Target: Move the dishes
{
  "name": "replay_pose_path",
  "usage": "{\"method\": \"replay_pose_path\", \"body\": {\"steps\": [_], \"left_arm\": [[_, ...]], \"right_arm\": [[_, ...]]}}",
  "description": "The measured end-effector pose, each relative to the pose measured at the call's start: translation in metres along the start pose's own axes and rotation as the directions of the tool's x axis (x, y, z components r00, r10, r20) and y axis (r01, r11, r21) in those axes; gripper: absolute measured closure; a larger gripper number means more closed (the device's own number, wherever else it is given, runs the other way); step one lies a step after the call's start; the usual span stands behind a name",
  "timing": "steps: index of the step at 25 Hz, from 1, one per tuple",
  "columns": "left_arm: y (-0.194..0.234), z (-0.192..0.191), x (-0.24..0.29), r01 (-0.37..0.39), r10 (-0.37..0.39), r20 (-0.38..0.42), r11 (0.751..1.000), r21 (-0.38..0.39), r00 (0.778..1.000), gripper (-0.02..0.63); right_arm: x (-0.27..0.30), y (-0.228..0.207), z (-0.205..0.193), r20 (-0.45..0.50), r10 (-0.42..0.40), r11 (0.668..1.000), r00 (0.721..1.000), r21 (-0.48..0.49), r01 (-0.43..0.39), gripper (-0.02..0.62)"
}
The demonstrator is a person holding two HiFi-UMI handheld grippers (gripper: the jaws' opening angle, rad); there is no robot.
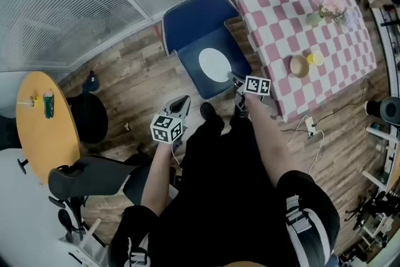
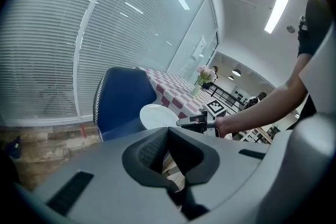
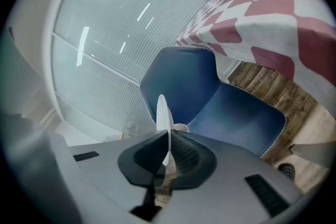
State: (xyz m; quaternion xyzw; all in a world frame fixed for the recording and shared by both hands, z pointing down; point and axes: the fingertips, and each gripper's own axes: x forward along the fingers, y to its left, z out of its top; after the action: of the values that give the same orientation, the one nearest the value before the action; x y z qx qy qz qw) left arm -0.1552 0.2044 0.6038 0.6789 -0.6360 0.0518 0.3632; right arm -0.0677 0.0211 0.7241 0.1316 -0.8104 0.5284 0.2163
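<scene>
Right gripper (image 3: 168, 138) pinches a round white ceramic plate (image 1: 214, 64) by its rim
The plate stands edge-on between the right fingers (image 3: 186, 150), most of it past the fingertips, with the blue padded chair (image 1: 199, 27) beyond them. The left gripper (image 2: 168, 131) has its fingers pressed together with nothing between; the plate is ahead of them, to their right
</scene>
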Motion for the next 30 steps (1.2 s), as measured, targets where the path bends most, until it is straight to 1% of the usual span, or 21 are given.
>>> {"method": "replay_pose_path", "body": {"steps": [3, 7, 10, 13, 18, 21, 26, 30], "left_arm": [[-0.012, 0.006, 0.007, 0.016, -0.016, 0.004, 1.0, 0.022, 1.0, 0.584], [-0.033, 0.02, 0.022, 0.031, -0.032, 0.027, 0.998, 0.049, 0.999, 0.584], [-0.051, 0.026, 0.029, 0.033, -0.035, 0.048, 0.998, 0.053, 0.998, 0.584], [-0.075, 0.028, 0.036, 0.041, -0.044, 0.051, 0.998, 0.056, 0.998, 0.584], [-0.127, 0.014, 0.049, 0.041, -0.042, 0.02, 0.997, 0.058, 0.999, 0.584], [-0.161, 0.007, 0.06, 0.05, -0.051, 0.008, 0.996, 0.07, 0.999, 0.584], [-0.219, -0.005, 0.076, 0.081, -0.081, -0.007, 0.992, 0.098, 0.997, 0.584], [-0.265, -0.011, 0.101, 0.112, -0.111, -0.019, 0.987, 0.118, 0.994, 0.584]], "right_arm": [[-0.024, 0.002, -0.003, 0.028, 0.012, 1.0, 1.0, 0.023, -0.013, 0.566], [-0.058, -0.008, -0.005, 0.059, 0.023, 0.999, 0.998, 0.047, -0.025, 0.566], [-0.082, -0.017, -0.004, 0.074, 0.028, 0.998, 0.997, 0.062, -0.032, 0.566], [-0.102, -0.023, 0.003, 0.091, 0.041, 0.997, 0.995, 0.062, -0.047, 0.566], [-0.151, -0.039, 0.007, 0.108, 0.06, 0.995, 0.992, 0.071, -0.068, 0.566], [-0.187, -0.055, 0.003, 0.117, 0.065, 0.994, 0.991, 0.076, -0.075, 0.566], [-0.249, -0.085, -0.013, 0.135, 0.045, 0.994, 0.99, 0.091, -0.058, 0.566], [-0.296, -0.116, -0.023, 0.124, 0.024, 0.995, 0.992, 0.092, -0.036, 0.566]]}}
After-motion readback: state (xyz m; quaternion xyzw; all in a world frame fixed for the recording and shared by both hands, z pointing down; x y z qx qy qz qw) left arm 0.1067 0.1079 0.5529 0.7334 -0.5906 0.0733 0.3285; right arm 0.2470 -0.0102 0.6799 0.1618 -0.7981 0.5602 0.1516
